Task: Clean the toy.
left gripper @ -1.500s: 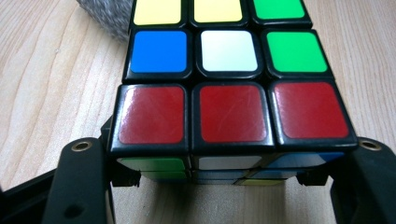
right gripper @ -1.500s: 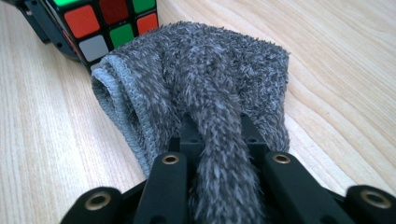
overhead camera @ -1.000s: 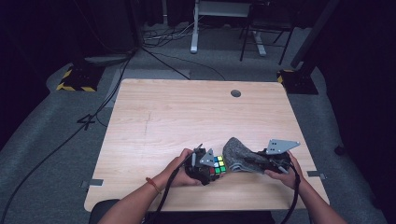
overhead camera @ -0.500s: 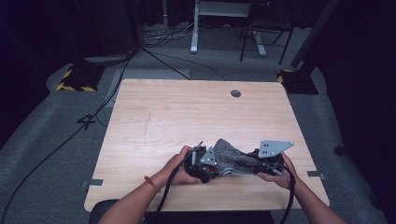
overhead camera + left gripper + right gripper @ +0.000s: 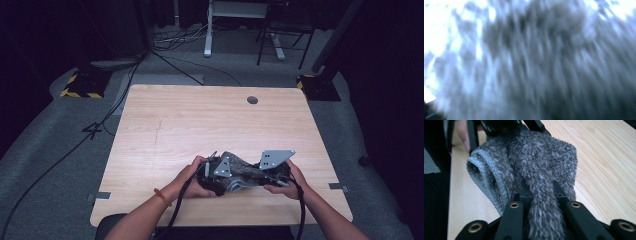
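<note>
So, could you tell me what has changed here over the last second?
The right gripper has moved left towards the left gripper, dragging the fuzzy grey cloth over the colourful cube that showed a second ago; the cloth now covers it. The right jaws stay clamped on a fold of the cloth. The left gripper has kept its place, shut beneath the cloth. The wooden table is unchanged.

In the high view the bench [image 5: 210, 125] is evenly lit from above while the room around it sinks into near black at the top and side edges; the left gripper view is wholly smeared blur, overexposed white at its upper corners; the right gripper view is sharp mid-frame, soft near the bottom edge.
</note>
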